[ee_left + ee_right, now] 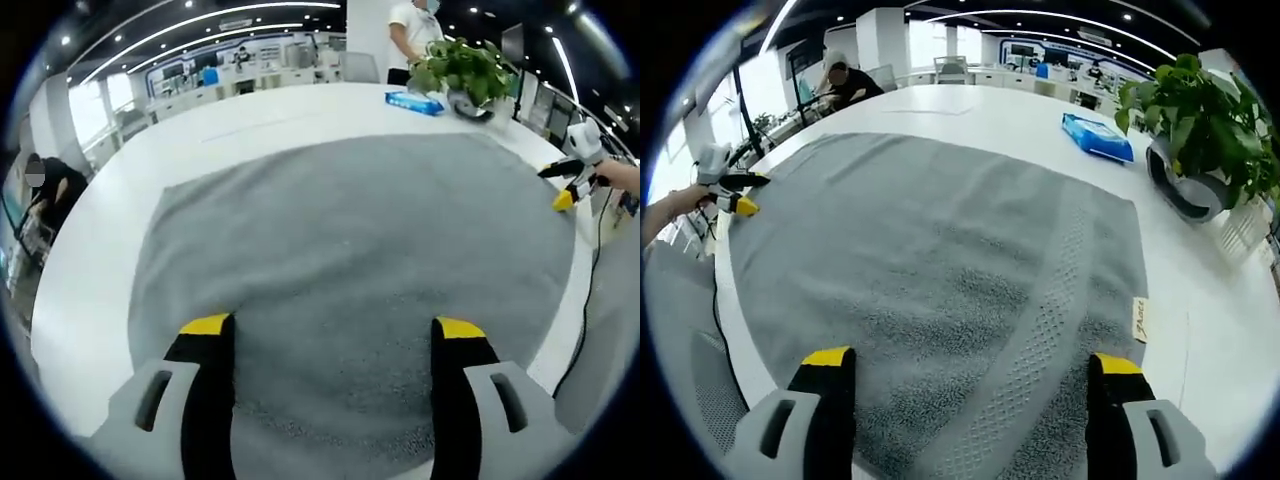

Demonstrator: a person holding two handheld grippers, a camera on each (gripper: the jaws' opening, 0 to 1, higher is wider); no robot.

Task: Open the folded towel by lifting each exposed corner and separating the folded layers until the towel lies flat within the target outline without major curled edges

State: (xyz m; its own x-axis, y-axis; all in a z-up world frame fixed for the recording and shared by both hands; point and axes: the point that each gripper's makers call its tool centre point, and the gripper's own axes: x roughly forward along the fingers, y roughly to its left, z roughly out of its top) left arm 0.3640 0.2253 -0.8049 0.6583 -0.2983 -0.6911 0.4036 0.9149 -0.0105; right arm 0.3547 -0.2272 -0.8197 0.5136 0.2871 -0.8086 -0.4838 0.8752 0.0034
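grey terry towel [350, 270] spread open on the white table [90, 290], apparently unfolded and nearly flat. left gripper [335, 330] and right gripper [970, 362] hover over opposite ends, jaws spread and empty, presumably poised to smooth edges.

**Open-plan office floor**

I'm looking across a big white worktop [250, 120] in a large open office: long strip lights [200, 30] on a dark ceiling, rows of desks [1040, 75] farther back, a potted plant [1200, 120], a blue tissue pack [1095, 137], people [415, 35] nearby.
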